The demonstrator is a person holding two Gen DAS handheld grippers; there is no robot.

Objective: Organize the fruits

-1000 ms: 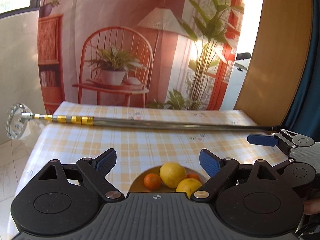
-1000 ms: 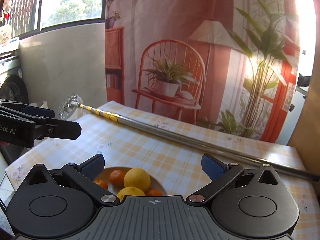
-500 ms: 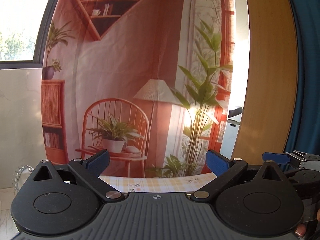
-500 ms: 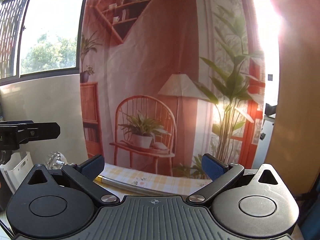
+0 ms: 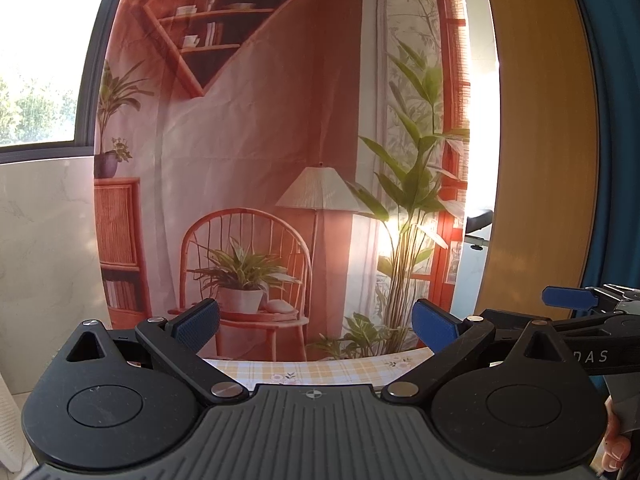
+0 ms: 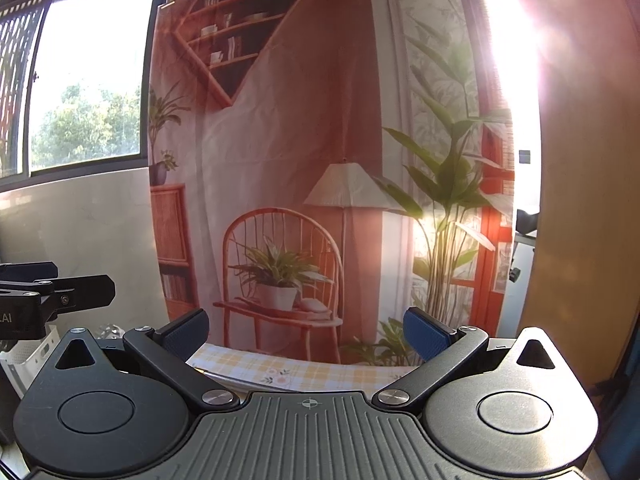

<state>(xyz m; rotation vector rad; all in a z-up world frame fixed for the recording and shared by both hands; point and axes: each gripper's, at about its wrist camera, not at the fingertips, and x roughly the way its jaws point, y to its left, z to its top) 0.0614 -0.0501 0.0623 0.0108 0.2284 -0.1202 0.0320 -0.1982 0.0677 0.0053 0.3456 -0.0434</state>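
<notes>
Both the left gripper [image 5: 316, 326] and right gripper [image 6: 306, 330] are pointing at the backdrop [image 5: 280, 140] at 12 o'clock, jaws open and empty, so reaching down blindly is risking a miss of the fruits.

No fruit shows in either wrist view; it may lie below the frames, hidden behind the gripper bodies.

Both wrist views face level toward the printed backdrop [image 5: 280, 140], side by side.

Yellow-checked tablecloth [image 5: 316, 368]; blue tool pads [image 5: 434, 326]
</notes>
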